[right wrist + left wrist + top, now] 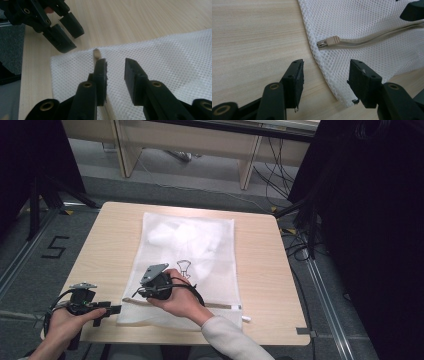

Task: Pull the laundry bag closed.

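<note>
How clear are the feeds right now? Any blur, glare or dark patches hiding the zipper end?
High view: even light on the table, dark at both sides, mesh bag slightly washed out. Left gripper view: zipper pull and mesh sharp, no glare; near jaws soft. Right gripper view: mesh fairly sharp, near jaws soft, zipper end partly behind one jaw.

My matt black plastic jaws hover over the white open-weave mesh cloth bag (362, 22), its beige zipper pull (329, 41) dull, on the pale, smooth wood-grain table (254, 37).
</note>
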Motion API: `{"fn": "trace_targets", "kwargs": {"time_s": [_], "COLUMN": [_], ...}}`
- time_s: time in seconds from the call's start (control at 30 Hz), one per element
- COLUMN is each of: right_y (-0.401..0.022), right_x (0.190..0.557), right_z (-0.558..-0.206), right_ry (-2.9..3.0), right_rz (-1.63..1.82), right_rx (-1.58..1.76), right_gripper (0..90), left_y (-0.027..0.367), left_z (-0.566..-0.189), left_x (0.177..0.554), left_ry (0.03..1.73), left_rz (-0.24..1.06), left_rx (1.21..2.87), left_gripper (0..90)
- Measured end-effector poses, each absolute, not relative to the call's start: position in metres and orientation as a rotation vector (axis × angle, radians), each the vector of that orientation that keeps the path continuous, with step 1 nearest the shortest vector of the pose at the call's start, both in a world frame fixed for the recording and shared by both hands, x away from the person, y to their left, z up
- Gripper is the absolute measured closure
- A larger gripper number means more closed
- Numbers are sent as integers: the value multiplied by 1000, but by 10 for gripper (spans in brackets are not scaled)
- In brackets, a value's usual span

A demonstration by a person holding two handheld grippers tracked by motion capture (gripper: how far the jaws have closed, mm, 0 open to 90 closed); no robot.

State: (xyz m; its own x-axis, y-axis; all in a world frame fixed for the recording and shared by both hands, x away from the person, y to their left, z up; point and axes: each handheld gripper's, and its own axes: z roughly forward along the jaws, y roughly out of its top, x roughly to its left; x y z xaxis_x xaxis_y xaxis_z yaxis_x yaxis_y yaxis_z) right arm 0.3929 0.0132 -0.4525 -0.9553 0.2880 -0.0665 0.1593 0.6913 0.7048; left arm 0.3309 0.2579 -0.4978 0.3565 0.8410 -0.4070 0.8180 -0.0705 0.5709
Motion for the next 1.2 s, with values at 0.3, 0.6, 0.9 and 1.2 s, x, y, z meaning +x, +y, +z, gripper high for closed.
{"fn": "trace_targets", "kwargs": {"time_s": [0.3, 0.6, 0.9, 1.2], "right_y": [28, 44, 57, 65], "right_x": [393, 396, 403, 407], "right_z": [-457, -465, -476, -486], "right_ry": [2760, 2805, 2846, 2891], "right_rz": [1102, 1069, 1037, 996], "right_rx": [346, 331, 342, 354], "right_gripper": [726, 740, 755, 750], "left_y": [258, 258, 258, 258], "left_z": [-498, -497, -497, -498], "left_x": [331, 331, 331, 331], "left_ry": [1445, 1444, 1441, 1443], "left_rz": [37, 35, 33, 31], "left_rx": [1882, 1887, 1891, 1887], "left_gripper": [452, 453, 453, 453]}}
